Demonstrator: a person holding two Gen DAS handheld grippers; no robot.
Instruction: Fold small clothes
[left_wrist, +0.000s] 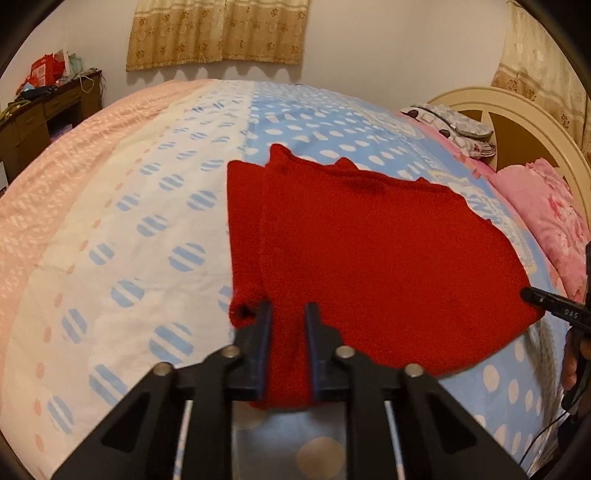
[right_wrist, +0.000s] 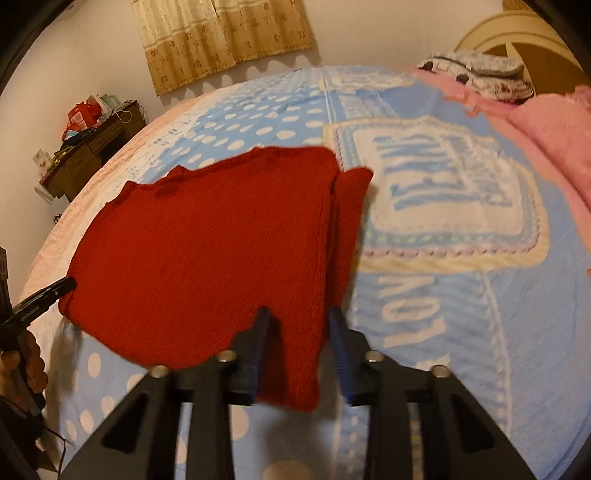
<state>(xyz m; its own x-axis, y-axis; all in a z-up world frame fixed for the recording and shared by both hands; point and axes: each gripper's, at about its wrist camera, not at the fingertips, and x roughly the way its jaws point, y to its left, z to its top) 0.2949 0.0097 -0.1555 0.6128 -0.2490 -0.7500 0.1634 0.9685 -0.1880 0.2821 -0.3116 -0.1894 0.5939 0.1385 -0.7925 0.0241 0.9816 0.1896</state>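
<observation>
A red sweater (left_wrist: 369, 251) lies spread on the bed (left_wrist: 129, 221), over the blue dotted part of the cover, its sleeves folded in along the sides. The left claw (left_wrist: 288, 314) grips its near hem at one corner, cloth bunched between the fingers. The right claw (right_wrist: 299, 317) holds the other near corner (its fingers stand wider, the cloth against the left one). A pink pillow (left_wrist: 546, 214) lies by the headboard.

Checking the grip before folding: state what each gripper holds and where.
Left gripper and right gripper each pinch the red garment at its near hem corners.
</observation>
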